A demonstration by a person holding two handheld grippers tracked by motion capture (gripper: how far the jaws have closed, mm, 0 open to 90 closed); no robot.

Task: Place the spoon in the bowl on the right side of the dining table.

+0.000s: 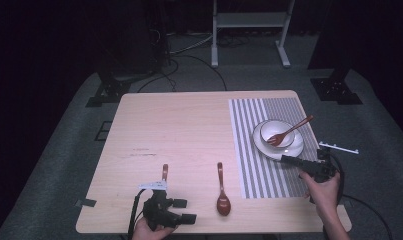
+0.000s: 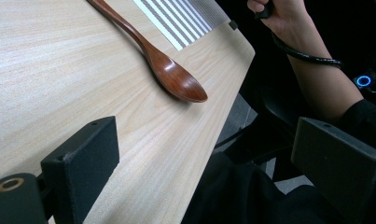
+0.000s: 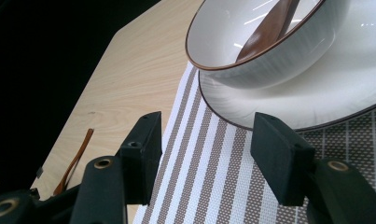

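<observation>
Wooden spoon [image 1: 222, 192] flat on bench [image 1: 179, 130], near front edge. Judged light, rigid, smooth; grip mid-handle. Left hand-held gripper [image 1: 181, 210] jaws wide, empty. Right hand-held gripper [image 1: 288, 160] wide, beside plate [image 1: 294, 149].

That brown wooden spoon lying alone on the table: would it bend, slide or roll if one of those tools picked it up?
The brown wooden spoon looks rigid, so it probably won't bend. Its glossy finish suggests it could slip between hard jaws. Lying flat on the pale wooden table, with a thin handle and a rounded bowl, it may pivot rather than roll if nudged.
</observation>
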